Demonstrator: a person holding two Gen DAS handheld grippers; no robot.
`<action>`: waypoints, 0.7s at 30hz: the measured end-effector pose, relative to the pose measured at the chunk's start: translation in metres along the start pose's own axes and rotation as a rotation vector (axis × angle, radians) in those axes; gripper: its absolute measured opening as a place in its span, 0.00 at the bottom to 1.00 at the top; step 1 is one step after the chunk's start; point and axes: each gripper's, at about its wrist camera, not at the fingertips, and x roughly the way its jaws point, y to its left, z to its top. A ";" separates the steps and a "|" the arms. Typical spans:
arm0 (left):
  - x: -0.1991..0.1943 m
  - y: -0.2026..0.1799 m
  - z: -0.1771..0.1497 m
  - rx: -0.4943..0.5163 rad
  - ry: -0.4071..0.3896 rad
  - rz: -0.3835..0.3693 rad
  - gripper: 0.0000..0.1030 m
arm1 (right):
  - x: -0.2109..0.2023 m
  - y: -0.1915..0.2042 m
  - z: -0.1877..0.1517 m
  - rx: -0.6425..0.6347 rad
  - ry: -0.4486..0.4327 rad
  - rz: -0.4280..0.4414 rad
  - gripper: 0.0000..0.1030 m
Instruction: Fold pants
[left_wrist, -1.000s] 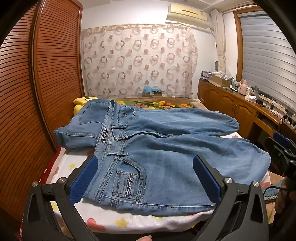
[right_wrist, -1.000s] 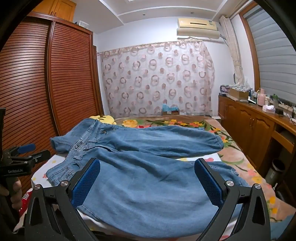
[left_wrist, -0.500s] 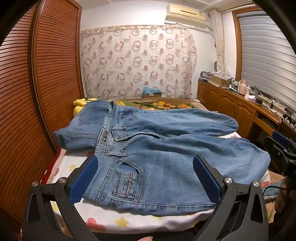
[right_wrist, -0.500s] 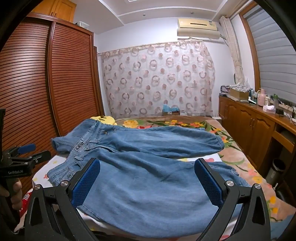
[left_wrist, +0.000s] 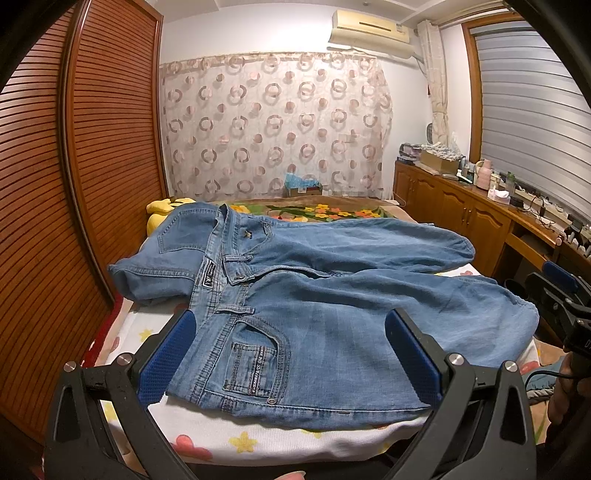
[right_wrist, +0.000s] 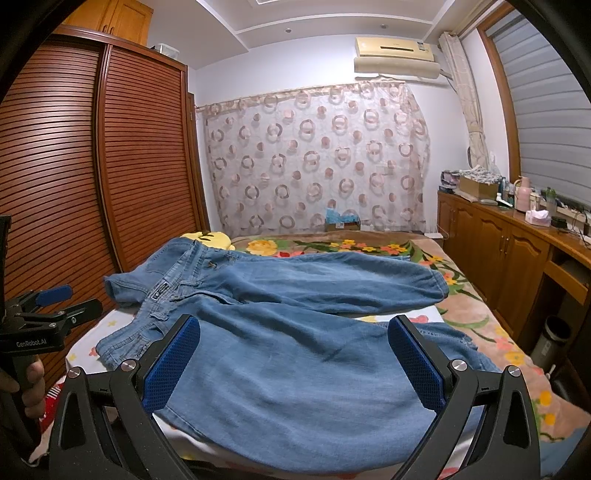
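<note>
Light-blue jeans (left_wrist: 332, 295) flat on bed (legs spread apart)

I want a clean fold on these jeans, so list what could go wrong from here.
1. The jeans lie with the waist section flipped back and bunched at the left; folding now would likely trap that lump.
2. The near leg reaches the mattress edge, so a tug may slide it off the bed.
3. Both the left gripper and right gripper are open and hold nothing; a shallow pinch could catch only one denim layer.
</note>
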 end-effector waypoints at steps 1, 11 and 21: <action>0.000 0.000 0.000 0.001 0.000 0.000 0.99 | 0.000 0.000 0.000 0.000 0.000 0.001 0.99; 0.000 0.000 0.000 0.002 -0.003 0.001 0.99 | 0.002 0.000 0.002 0.001 0.000 0.002 0.99; 0.000 0.000 0.000 0.002 -0.003 0.002 0.99 | 0.004 -0.001 0.002 -0.004 0.001 -0.001 0.99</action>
